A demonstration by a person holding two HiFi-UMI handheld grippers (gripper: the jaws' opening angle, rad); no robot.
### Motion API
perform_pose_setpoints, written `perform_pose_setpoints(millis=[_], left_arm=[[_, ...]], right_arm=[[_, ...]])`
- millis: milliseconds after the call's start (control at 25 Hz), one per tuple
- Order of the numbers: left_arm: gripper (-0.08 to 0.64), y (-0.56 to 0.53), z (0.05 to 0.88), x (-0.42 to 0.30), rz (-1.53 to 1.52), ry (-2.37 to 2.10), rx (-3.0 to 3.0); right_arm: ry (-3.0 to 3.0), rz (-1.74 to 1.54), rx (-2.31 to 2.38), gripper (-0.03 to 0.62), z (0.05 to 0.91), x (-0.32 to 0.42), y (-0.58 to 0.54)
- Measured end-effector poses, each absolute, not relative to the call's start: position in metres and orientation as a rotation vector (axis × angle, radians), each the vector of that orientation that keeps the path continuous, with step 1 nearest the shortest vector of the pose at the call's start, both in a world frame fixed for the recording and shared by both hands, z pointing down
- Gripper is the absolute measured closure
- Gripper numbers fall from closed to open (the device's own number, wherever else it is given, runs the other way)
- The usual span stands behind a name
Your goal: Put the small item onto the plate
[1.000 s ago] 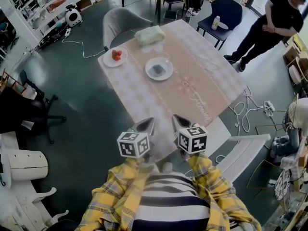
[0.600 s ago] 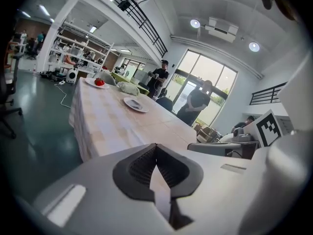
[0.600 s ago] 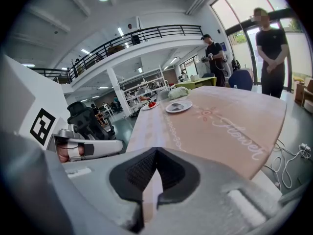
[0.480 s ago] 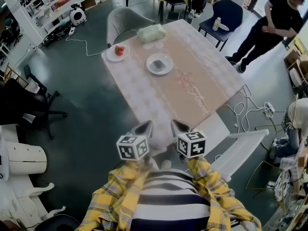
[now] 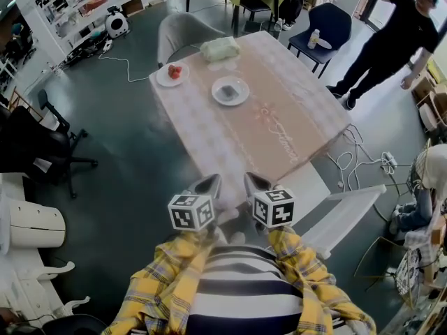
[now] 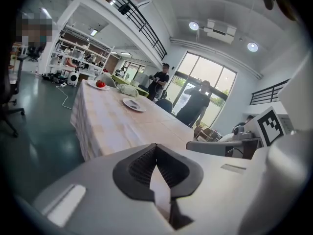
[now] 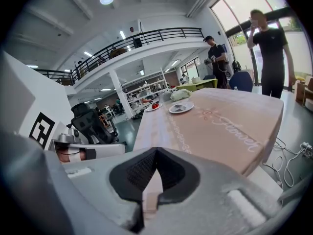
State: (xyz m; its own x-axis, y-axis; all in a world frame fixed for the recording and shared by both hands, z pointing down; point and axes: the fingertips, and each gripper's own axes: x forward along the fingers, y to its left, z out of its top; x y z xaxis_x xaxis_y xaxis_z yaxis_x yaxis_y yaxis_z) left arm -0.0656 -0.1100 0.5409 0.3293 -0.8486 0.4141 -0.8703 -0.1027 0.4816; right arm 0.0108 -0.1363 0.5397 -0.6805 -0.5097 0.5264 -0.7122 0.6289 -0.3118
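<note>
Left gripper, right gripper: jaws closed, empty. I hold both off table's near corner (nothing in reach, I judge). Red small item on white plate, far left corner; second plate nearby, further in from that corner.

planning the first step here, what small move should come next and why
Probably carry both grippers forward along the table toward its far end. The left gripper and right gripper are shut and empty at the near edge, while the plate with red pieces and the second plate lie far up the table, seemingly out of reach. Opening the jaws can wait.
</note>
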Motion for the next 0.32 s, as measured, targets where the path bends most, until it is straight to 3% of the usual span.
perform_pose_setpoints(millis=[320], left_arm=[[0.56,-0.098,0.547,-0.054,0.073,-1.5,1.941]], right_arm=[[-2.447,0.746,0.996,0.597,0.543,0.021,-0.127]])
